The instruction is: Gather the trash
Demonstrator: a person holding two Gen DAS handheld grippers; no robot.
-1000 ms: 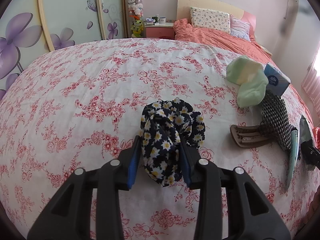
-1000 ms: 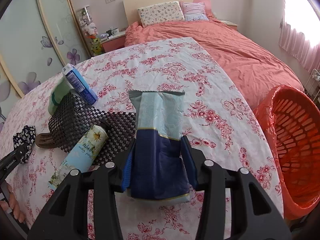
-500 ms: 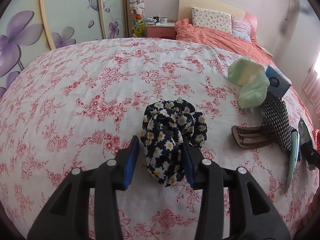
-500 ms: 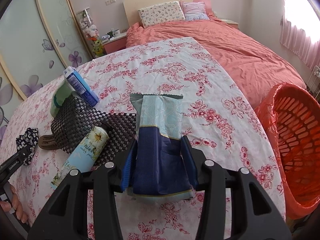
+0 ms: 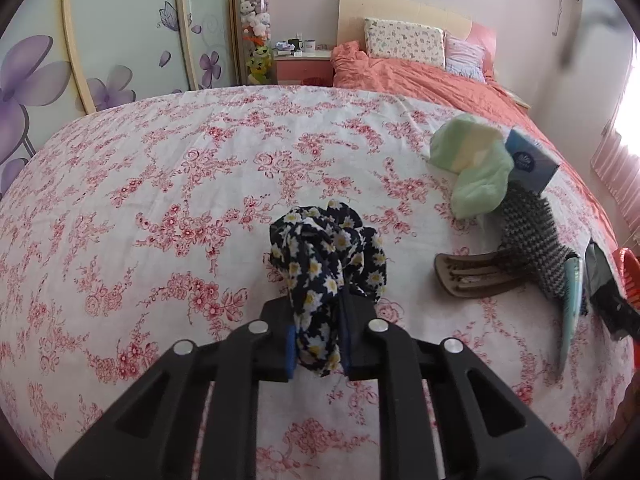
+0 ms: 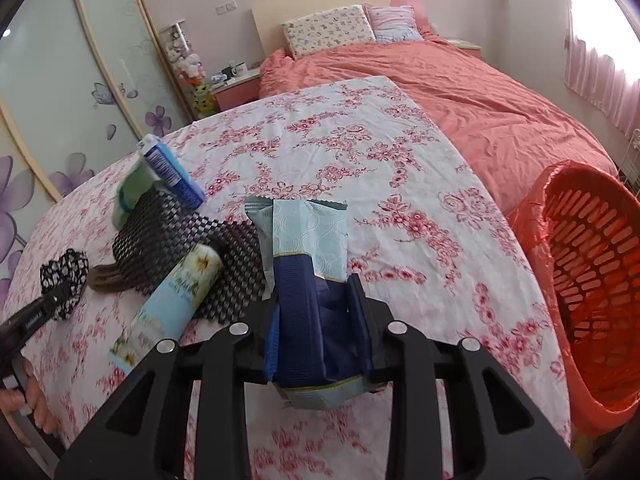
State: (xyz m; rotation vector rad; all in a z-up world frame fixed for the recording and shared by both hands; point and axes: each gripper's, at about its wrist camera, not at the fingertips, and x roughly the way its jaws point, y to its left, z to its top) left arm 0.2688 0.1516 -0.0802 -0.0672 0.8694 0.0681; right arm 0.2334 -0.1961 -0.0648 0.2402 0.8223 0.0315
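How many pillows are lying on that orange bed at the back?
2. A floral pillow leans at the headboard, and a striped pink pillow sits right beside it, nearer the window. The rumpled orange cover could hide more.

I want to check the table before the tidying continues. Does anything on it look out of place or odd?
Yes. The black woven mat is crumpled, not flat, with a blue box leaning on its top edge and a tube lying across it. A brown hair clip pokes from underneath.

There are one flowered scrunchie (image 5: 328, 264), one blue wrapper (image 6: 308, 264), one black mat (image 6: 180, 240), one tube (image 6: 176, 300), one orange basket (image 6: 592, 292), two pillows (image 6: 328, 32).
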